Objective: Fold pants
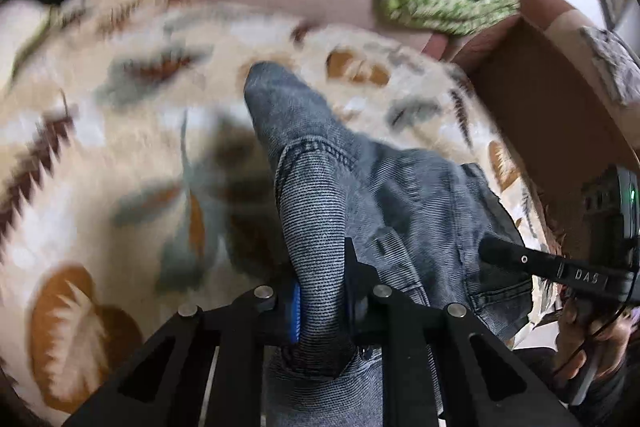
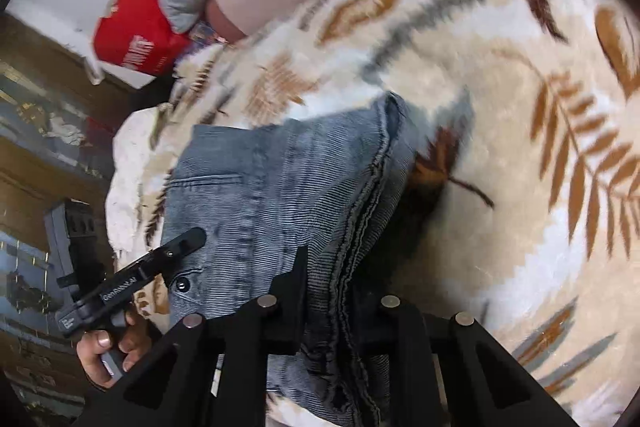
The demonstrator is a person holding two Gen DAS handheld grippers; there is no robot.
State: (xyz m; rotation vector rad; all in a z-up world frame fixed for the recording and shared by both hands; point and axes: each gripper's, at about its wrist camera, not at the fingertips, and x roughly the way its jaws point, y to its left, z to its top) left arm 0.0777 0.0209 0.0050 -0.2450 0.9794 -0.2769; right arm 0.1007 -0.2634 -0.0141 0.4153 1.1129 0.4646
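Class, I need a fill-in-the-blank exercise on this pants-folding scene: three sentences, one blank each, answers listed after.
1. The left tongs are shut on the grey ____ pants.
2. The right tongs are shut on the same ____.
3. The pants lie on a cream blanket printed with ____.

Missing words: denim; pants; leaves

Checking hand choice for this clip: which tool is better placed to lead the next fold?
Neither clearly. Left tool and right tool are both shut on the jeans; probably they lift together.
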